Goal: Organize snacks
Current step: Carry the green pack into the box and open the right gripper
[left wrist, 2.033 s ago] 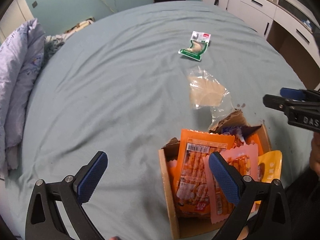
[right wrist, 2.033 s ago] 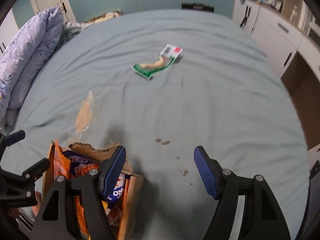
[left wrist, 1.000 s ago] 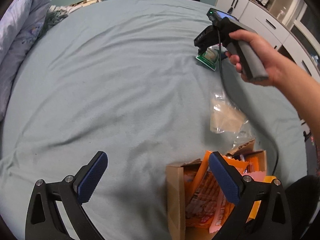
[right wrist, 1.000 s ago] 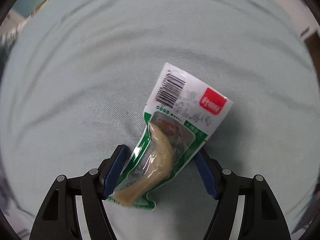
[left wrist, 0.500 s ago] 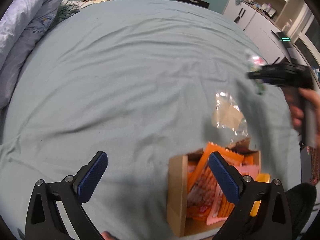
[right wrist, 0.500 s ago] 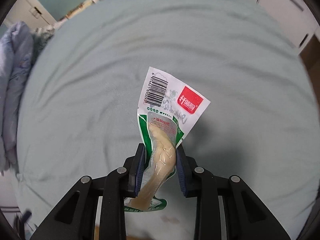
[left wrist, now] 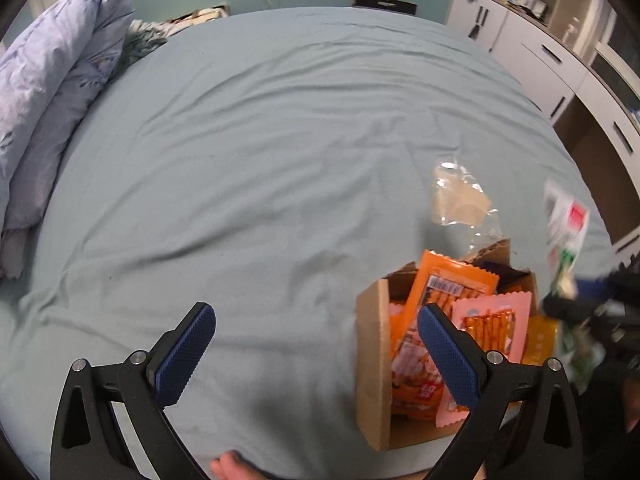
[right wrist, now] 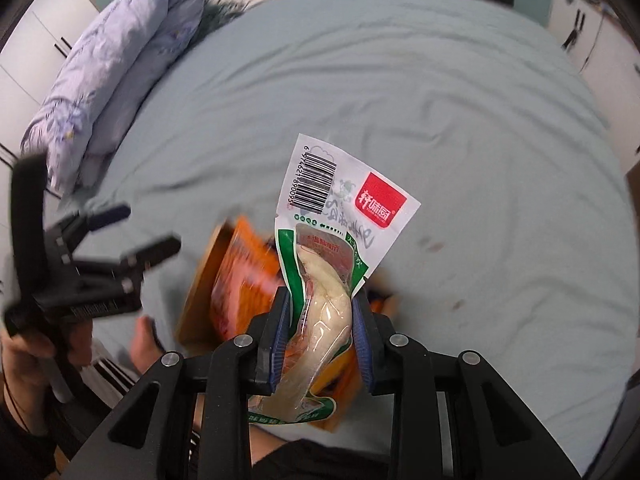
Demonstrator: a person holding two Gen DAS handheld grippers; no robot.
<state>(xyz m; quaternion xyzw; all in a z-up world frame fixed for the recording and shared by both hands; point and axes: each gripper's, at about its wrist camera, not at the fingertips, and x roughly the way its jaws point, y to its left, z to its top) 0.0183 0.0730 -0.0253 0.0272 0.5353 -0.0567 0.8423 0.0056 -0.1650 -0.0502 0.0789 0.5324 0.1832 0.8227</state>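
Green-white snack packet (right wrist: 320, 280), pale meat inside, right fingers (right wrist: 280, 332) clamped, left apart

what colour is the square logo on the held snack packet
Red with white characters, on the snack packet; clearest in the right wrist view.

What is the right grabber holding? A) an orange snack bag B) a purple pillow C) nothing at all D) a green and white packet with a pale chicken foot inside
D: in the right wrist view the right gripper has its blue pads pressed on both sides of the green and white packet, held above the cardboard box of orange snacks.
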